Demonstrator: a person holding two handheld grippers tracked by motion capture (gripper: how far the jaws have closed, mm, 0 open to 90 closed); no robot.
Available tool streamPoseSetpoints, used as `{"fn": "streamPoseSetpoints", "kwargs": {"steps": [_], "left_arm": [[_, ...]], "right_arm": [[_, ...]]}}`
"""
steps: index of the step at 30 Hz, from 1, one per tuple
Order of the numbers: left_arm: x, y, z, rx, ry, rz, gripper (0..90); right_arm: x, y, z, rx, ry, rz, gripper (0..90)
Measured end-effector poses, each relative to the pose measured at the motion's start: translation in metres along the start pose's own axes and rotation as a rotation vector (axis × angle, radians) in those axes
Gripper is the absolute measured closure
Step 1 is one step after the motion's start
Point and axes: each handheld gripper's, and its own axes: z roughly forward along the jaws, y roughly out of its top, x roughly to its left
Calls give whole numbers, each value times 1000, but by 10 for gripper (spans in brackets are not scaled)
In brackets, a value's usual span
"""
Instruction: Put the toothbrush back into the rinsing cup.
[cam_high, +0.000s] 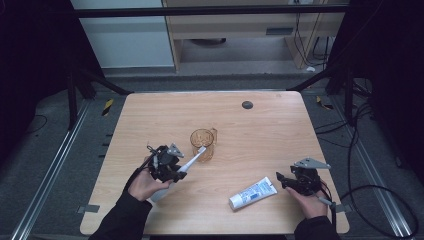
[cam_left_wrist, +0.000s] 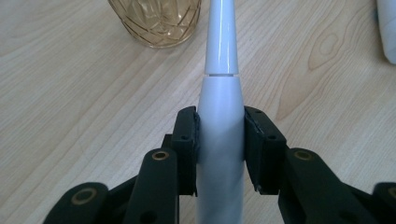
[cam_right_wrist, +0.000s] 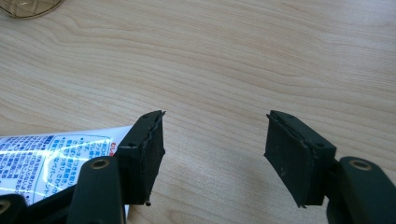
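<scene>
White toothpaste tube (cam_high: 252, 194) — blue print, unreadable

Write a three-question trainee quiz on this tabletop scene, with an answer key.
1. True or false: the left gripper is clamped on the white electric toothbrush.
2. Which thing lies nearest the right gripper? A) the amber glass cup B) the toothpaste tube C) the dark round plug in the table
3. Fill in: the toothbrush's head end points toward the ____.

Key
1. True: both pads press its body.
2. B: the tube lies just beside the open, empty jaws.
3. Amber glass cup.
</scene>
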Motion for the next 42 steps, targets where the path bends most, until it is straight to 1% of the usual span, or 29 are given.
{"fn": "streamPoseSetpoints", "kwargs": {"steps": [1,2,3,5,6,9,11,13,17,18,19,20,23,24,25,26,30,31,32,36,37,40,42], "left_arm": [[0,0,-2,-9,4,-3,669],[1,0,-7,-32,9,-9,669],[2,0,-9,-46,12,-16,669],[2,0,-12,-55,16,-19,669],[2,0,-15,-71,27,-22,669],[4,0,-20,-109,42,-39,669],[5,0,-23,-141,58,-58,669],[6,-1,-26,-171,70,-65,669],[7,-1,-33,-214,98,-80,669],[8,-1,-36,-245,114,-95,669],[8,-1,-37,-262,123,-100,669],[8,-1,-37,-262,123,-100,669],[12,0,-43,-326,165,-126,669],[12,0,-43,-326,165,-126,669],[14,0,-46,-353,179,-138,669],[14,0,-46,-353,179,-138,669],[21,3,-52,-418,206,-167,669],[21,3,-52,-418,206,-167,669],[22,4,-53,-436,212,-166,669],[23,14,-56,-470,224,-168,669],[23,16,-57,-483,226,-168,670],[23,23,-58,-503,235,-163,669],[22,26,-58,-530,241,-156,669]], "right_arm": [[0,0,0,-1,-1,-2,370],[0,0,0,-2,-2,-5,369],[0,0,0,-3,-4,-5,369],[0,0,0,-5,-6,-5,368],[0,0,0,-5,-7,-6,367],[0,0,0,-10,-12,-6,365],[0,-1,0,-10,-13,-7,364],[0,-1,0,-9,-15,-2,364],[0,-1,0,-11,-17,-3,361],[0,-1,0,-11,-18,-3,359],[0,-1,0,-12,-19,-4,357],[0,-1,0,-12,-19,-4,357],[0,0,-1,-19,-23,0,351],[0,0,-1,-18,-25,2,350],[-1,0,-1,-20,-26,2,349],[-1,0,-1,-21,-27,3,348],[-1,0,-1,-26,-30,7,343],[-1,0,0,-30,-35,1,341],[-2,-1,0,-31,-35,-1,339],[-1,-1,-1,-29,-33,7,337],[-2,-1,0,-32,-39,0,336],[-2,-1,0,-36,-39,-2,336],[-2,-1,0,-36,-38,-2,335]]}}
